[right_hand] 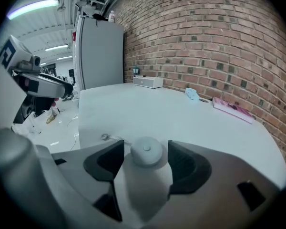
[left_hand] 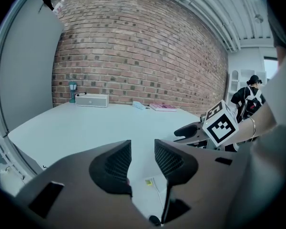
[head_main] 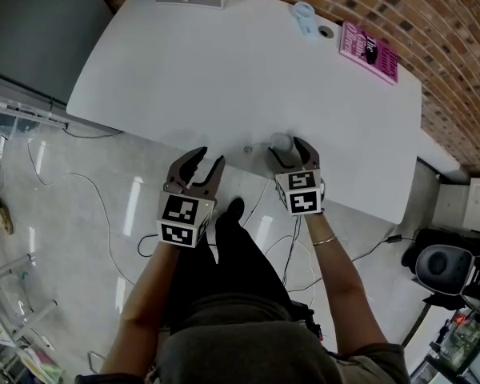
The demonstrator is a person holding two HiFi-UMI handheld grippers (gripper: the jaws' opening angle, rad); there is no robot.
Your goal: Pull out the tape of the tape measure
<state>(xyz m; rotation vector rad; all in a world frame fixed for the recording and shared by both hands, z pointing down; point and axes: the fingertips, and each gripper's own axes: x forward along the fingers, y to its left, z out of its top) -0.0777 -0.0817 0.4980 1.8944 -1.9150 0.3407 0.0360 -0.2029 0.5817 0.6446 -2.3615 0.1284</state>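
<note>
Right gripper view: the right gripper tilts down at the table's near edge, jaws wide around the round white tape measure, pads apparently clear of it. The left gripper hovers alongside, jaws apart and empty. A pink book lies well behind.

The only lettering is on the pink book lying on the tabletop at the upper right of the head view. Its white title seems to begin "The"; the rest is too small to read. The marker cubes on the left gripper and right gripper carry black-and-white square patterns, no letters.
</note>
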